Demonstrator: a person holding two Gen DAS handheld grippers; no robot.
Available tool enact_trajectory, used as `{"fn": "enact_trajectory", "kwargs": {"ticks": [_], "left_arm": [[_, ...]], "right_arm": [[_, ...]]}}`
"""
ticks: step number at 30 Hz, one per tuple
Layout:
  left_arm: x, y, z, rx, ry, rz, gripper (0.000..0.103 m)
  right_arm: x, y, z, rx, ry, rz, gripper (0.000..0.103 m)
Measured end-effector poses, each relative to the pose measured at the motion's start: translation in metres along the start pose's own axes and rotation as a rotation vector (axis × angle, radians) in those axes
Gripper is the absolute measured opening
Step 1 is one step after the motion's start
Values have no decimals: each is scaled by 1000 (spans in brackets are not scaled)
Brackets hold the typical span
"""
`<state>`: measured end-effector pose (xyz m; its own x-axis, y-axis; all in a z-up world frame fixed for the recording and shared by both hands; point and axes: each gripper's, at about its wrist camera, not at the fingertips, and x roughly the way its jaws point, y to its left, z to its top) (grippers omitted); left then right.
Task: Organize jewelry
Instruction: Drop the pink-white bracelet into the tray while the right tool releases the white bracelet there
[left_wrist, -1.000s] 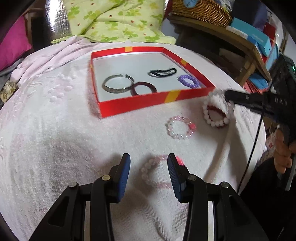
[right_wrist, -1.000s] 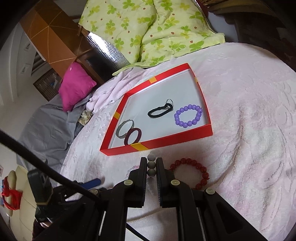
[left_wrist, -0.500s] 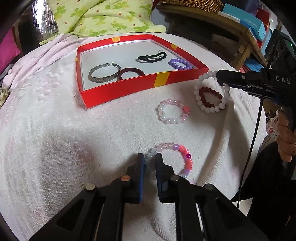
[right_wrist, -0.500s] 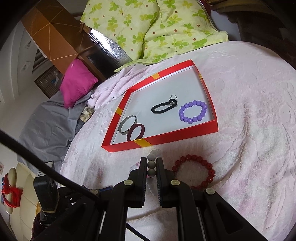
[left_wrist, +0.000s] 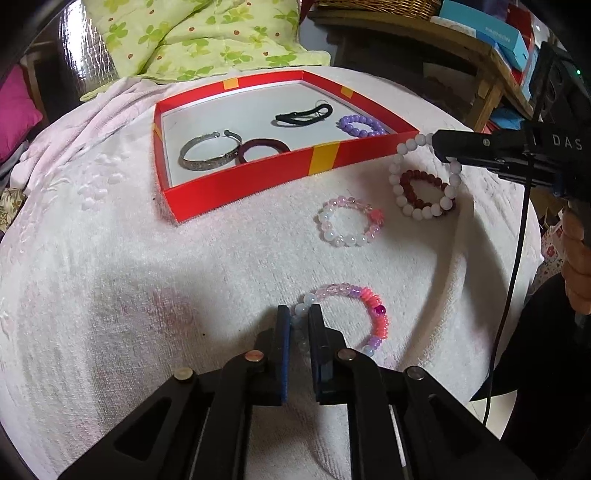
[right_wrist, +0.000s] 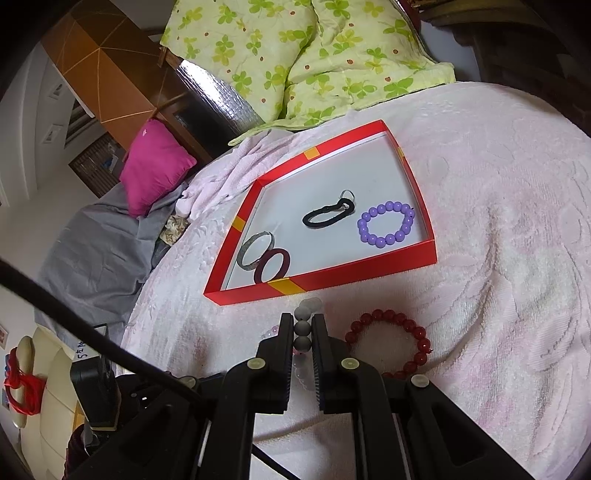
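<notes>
Left wrist view: left gripper low over a pale pink textured blanket, jaws pinched on the pale beads of a pink-and-orange bead bracelet, whose loop lies on the cloth just right of the fingertips. Ahead and right, a pink-white bracelet lies flat. Further ahead, a red shallow box holds a silver bangle, maroon band, black hair tie and purple bead bracelet.

Right wrist view: right gripper clamped on a white bead bracelet, lifted just short of the box's near wall. A dark red bead bracelet lies on the blanket right of the fingers.

Room: green clover-print quilt beyond the box, magenta cushion and grey sheet far left, wooden shelf with a wicker basket far right of the left gripper.
</notes>
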<state>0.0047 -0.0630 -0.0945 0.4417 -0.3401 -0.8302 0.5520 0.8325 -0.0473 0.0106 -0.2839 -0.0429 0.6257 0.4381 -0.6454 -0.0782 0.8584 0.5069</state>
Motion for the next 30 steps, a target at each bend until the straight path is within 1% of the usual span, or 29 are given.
{"fn": "enact_trajectory", "kwargs": {"ticks": [2, 3, 4, 9, 15, 19, 24, 28, 30], "left_arm": [[-5, 1, 1, -6, -25, 2, 9], [-8, 3, 3, -14, -43, -6, 9], [-12, 4, 4, -22, -59, -14, 7], [-32, 8, 9, -48, -162, -56, 8], [-48, 8, 13, -61, -244, -68, 7], [-58, 7, 20, -68, -305, -89, 7], [-64, 4, 32, -72, -331, -127, 7], [-68, 2, 53, -70, -339, -151, 7], [-68, 1, 68, -49, -347, -140, 8]], "right_arm": [[-2, 1, 0, 0, -9, 9, 11], [-3, 1, 0, -2, -14, 12, 11], [-4, 2, 1, -4, -21, 17, 11], [-11, 6, 2, -6, -67, 46, 11], [-20, 7, 6, -1, -113, 68, 11], [-23, 8, 10, 0, -141, 76, 11], [-21, 10, 19, 2, -161, 77, 11], [-16, 10, 35, 5, -182, 78, 11], [-12, 8, 43, 18, -183, 78, 11]]}}
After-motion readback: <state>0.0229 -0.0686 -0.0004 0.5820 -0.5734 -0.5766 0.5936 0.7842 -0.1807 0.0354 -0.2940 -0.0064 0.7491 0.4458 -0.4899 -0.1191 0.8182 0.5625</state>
